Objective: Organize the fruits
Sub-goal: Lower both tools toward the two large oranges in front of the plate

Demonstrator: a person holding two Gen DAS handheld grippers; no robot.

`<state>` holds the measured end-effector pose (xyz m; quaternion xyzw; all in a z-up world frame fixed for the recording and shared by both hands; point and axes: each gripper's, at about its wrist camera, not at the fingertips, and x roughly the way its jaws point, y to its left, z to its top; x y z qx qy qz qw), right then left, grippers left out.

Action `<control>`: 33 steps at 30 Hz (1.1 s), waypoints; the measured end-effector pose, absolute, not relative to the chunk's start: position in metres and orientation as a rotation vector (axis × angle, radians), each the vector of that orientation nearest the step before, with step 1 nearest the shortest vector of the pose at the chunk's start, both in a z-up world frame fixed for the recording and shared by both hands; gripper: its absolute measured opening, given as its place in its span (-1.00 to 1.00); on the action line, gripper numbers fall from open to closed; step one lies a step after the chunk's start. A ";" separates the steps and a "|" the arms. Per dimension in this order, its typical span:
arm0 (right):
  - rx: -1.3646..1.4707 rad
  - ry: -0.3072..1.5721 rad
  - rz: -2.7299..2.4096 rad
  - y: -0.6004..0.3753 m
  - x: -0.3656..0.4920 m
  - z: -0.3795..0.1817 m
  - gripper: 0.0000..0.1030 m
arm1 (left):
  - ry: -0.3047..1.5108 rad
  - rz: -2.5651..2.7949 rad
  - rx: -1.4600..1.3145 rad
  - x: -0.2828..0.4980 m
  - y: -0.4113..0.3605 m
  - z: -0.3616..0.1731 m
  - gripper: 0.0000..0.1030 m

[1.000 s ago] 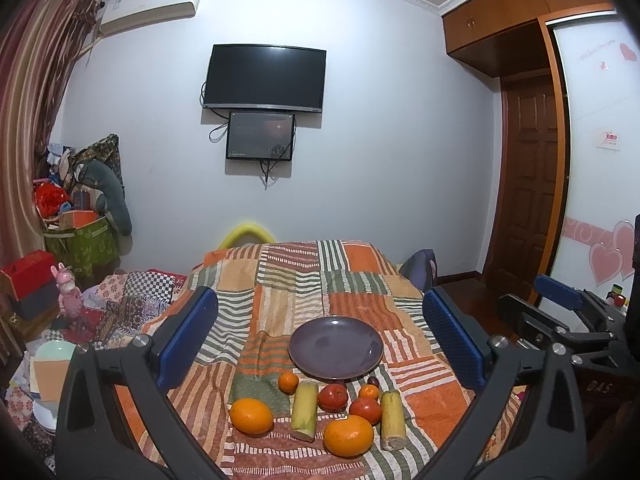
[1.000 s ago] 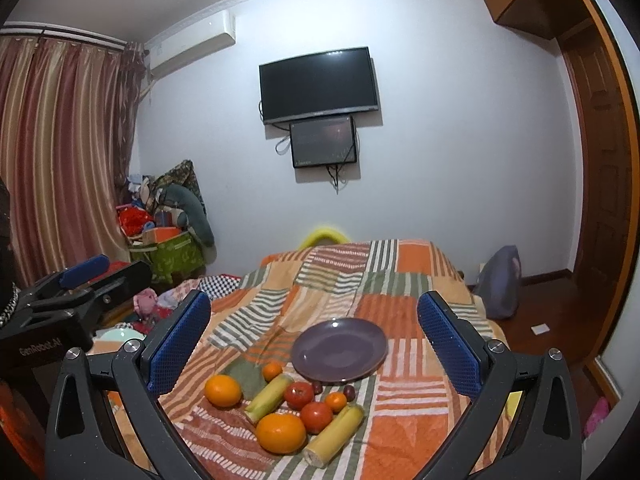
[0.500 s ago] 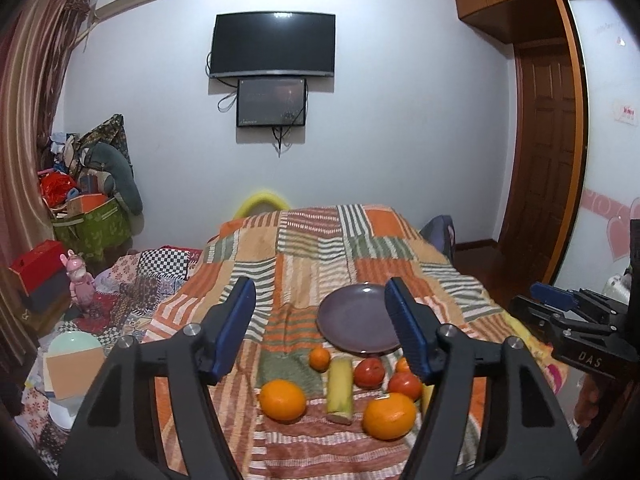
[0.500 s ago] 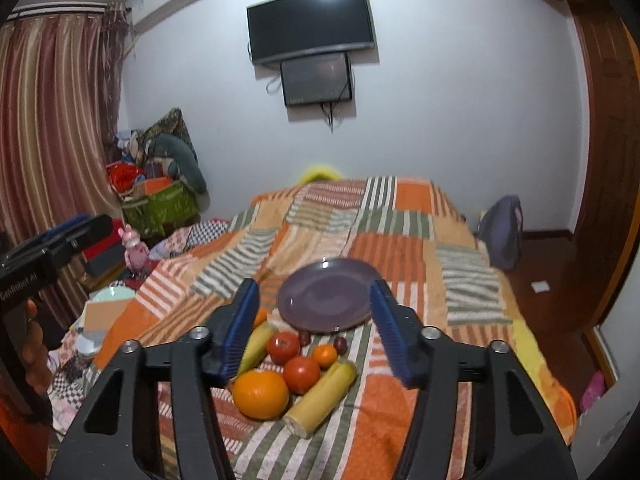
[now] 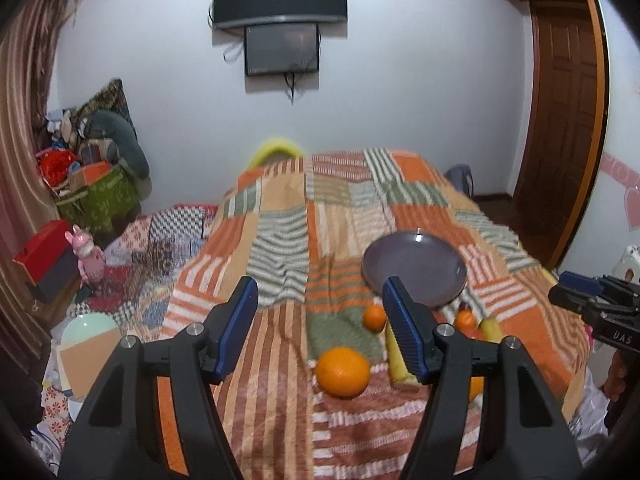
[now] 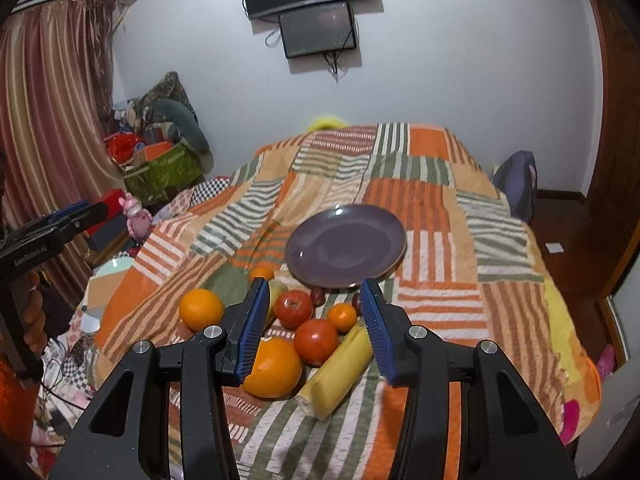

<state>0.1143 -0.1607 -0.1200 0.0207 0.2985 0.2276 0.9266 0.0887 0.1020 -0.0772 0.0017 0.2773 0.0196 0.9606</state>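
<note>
An empty purple plate [image 6: 345,246] lies on a striped patchwork bedspread [image 6: 440,208]. In front of it sits a cluster of fruit: a big orange [image 6: 273,367], another orange [image 6: 201,309], two tomatoes [image 6: 316,341], small tangerines [image 6: 342,317] and two corn cobs [image 6: 340,372]. My right gripper [image 6: 314,322] is open and empty, above the tomatoes. My left gripper [image 5: 320,320] is open and empty, left of the plate [image 5: 414,266], just above and behind an orange [image 5: 343,371]. A tangerine [image 5: 375,318] and corn [image 5: 398,364] sit beside its right finger.
The bed's left side drops to a cluttered floor with a pink toy [image 5: 89,254], boxes [image 5: 44,254] and a green bin [image 5: 98,196]. A wooden door [image 5: 568,120] stands at the right. The right gripper [image 5: 596,312] shows at the left view's right edge.
Both grippers have moved forward and down toward the fruit. Both jaws have narrowed from wide open but stay open. The left gripper has shifted left of the plate.
</note>
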 end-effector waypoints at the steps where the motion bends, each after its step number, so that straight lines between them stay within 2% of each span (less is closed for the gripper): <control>1: 0.045 0.624 0.468 -0.158 0.116 -0.122 -0.14 | 0.580 0.037 0.008 0.090 0.106 -0.082 0.27; 7: 0.032 0.715 0.484 -0.137 0.123 -0.141 0.02 | 0.682 0.005 0.051 0.098 0.121 -0.112 0.27; 17: 0.005 0.846 0.501 -0.107 0.131 -0.174 0.03 | 0.838 -0.073 0.030 0.108 0.132 -0.152 0.27; 23: 0.004 0.918 0.489 -0.101 0.138 -0.193 0.03 | 0.866 -0.095 0.020 0.109 0.131 -0.164 0.27; 26: 0.012 0.949 0.494 -0.099 0.142 -0.201 0.03 | 0.876 -0.102 0.023 0.109 0.130 -0.169 0.36; 29: 0.003 0.968 0.498 -0.095 0.142 -0.208 0.20 | 0.886 -0.115 0.024 0.110 0.128 -0.173 0.42; 33: -0.060 0.956 0.490 -0.087 0.141 -0.210 0.28 | 0.907 -0.127 0.021 0.116 0.124 -0.180 0.42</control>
